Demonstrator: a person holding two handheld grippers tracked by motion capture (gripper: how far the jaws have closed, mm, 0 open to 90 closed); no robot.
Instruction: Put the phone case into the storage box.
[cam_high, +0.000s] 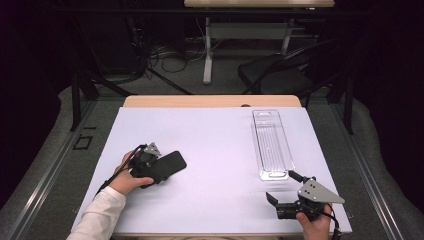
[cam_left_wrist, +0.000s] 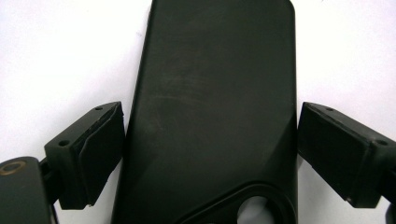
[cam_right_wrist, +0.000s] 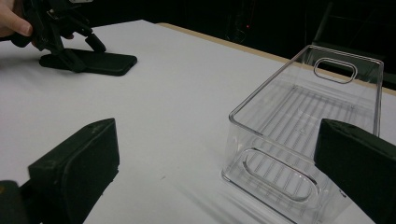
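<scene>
My spread left gripper (cam_left_wrist: 205, 154) straddles the flat black rectangular phone case (cam_left_wrist: 210, 102), its long axis running straight ahead between the jaws.

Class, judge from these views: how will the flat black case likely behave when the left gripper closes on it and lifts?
The black case lies flat and looks like thin moulded plastic, so probably light and fairly stiff. Its faintly scuffed, smooth surface may slip between the left gripper's jaws, which flank its long edges. Having a flat back and rounded corners, it should slide rather than roll if pushed.
</scene>
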